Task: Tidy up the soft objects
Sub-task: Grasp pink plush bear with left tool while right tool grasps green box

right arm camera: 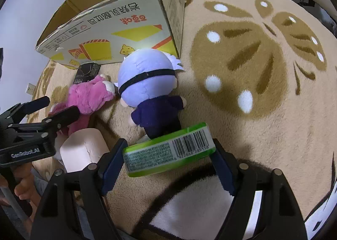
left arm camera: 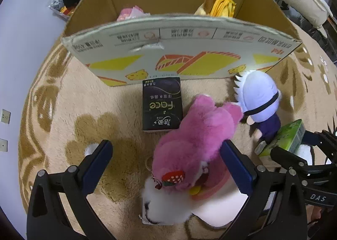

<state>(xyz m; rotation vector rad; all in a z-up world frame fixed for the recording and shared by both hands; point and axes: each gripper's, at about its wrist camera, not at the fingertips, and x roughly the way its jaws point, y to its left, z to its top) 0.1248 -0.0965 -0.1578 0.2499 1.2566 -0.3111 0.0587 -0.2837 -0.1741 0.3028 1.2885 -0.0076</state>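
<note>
Green tissue pack [right arm camera: 168, 151] pinched between pads of right gripper [right arm camera: 168, 162], low over beige rug [right arm camera: 263, 134] | pink plush [left arm camera: 195, 139] on rug between spread pads of left gripper [left arm camera: 166, 160] | white-haired doll [right arm camera: 147, 84] beside it | black tissue pack [left arm camera: 161, 105] before cardboard box [left arm camera: 181, 50].

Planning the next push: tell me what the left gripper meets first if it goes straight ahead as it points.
Probably the pink plush: it already lies between the open fingers of the left gripper. Beyond it come the black tissue pack and the cardboard box. Depth is uncertain.
</note>
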